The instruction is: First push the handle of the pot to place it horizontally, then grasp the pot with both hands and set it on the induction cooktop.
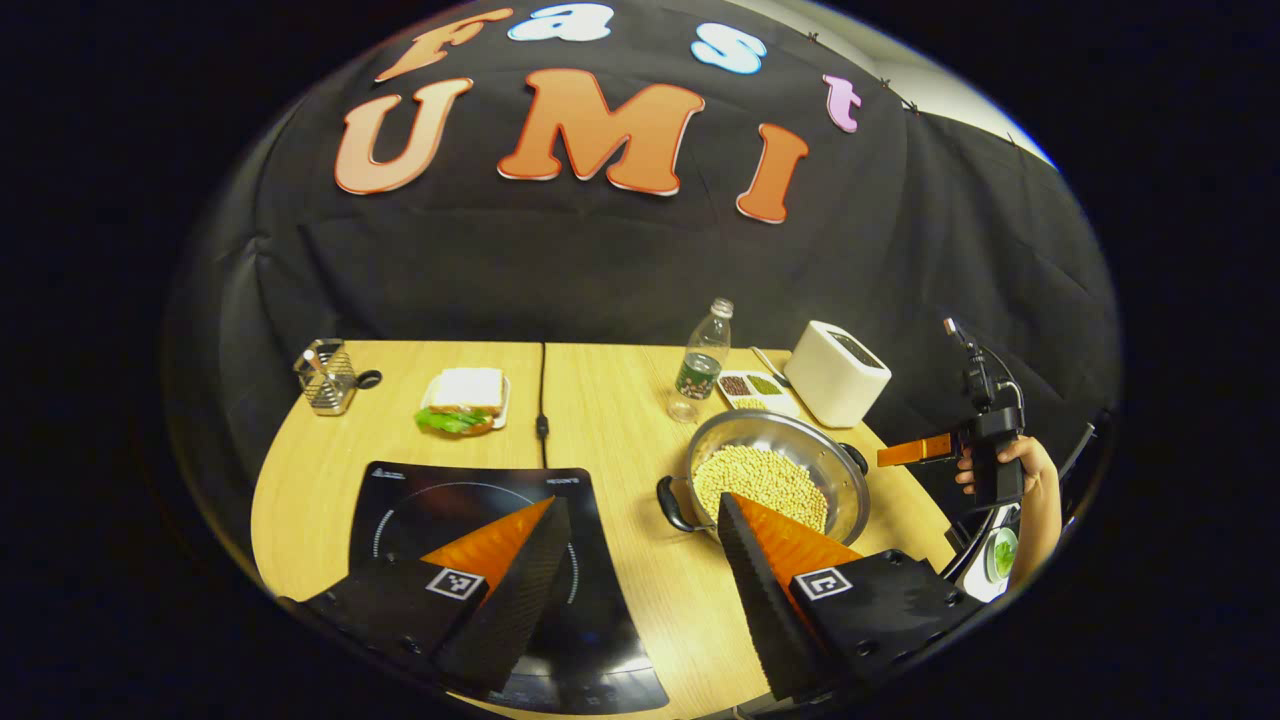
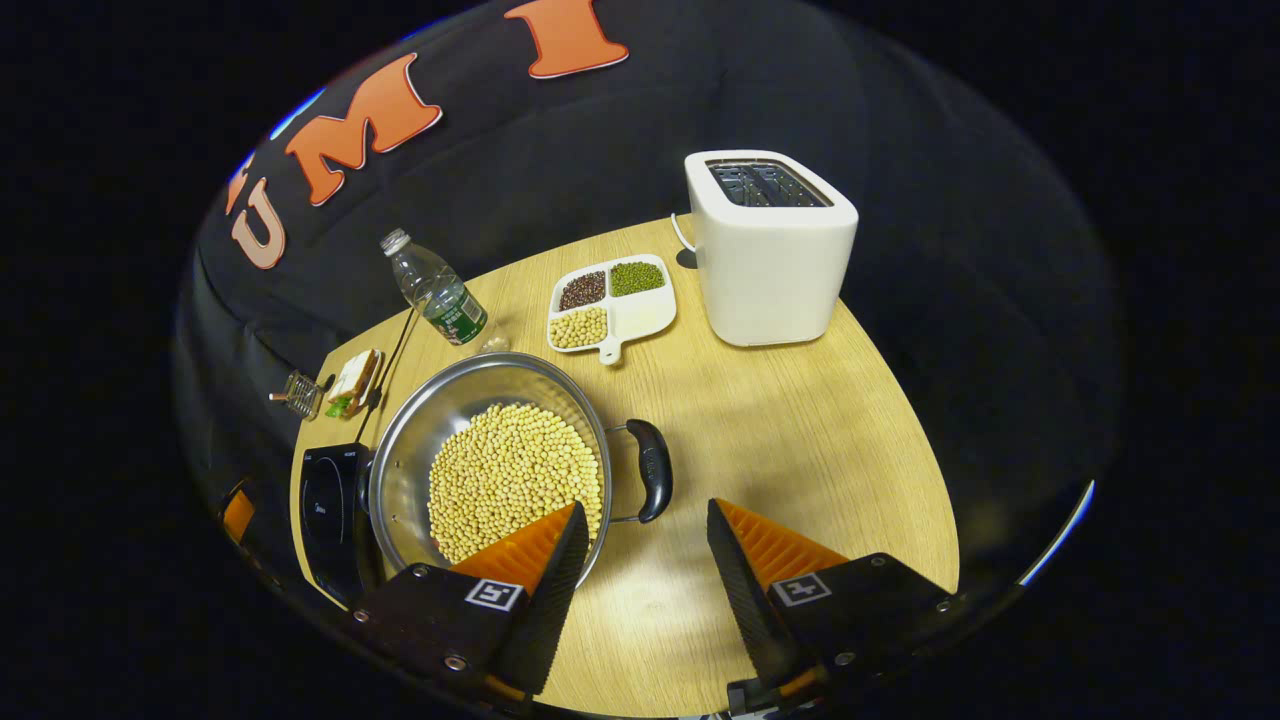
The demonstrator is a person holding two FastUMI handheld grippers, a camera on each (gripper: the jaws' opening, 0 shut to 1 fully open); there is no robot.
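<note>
A steel pot full of pale beans sits on the wooden table, right of the black induction cooktop. Its two dark side handles point left and right. My left gripper is open, hovering between the cooktop and the pot's left handle. In the right gripper view the pot lies left of centre, its near handle just ahead of my open right gripper. The cooktop shows at the far left. The right gripper, held by a hand, also appears to the pot's right in the left gripper view.
A white toaster and a divided dish of beans stand behind the pot, with a plastic bottle beside them. A sandwich on a plate and a wire holder sit at the table's far left.
</note>
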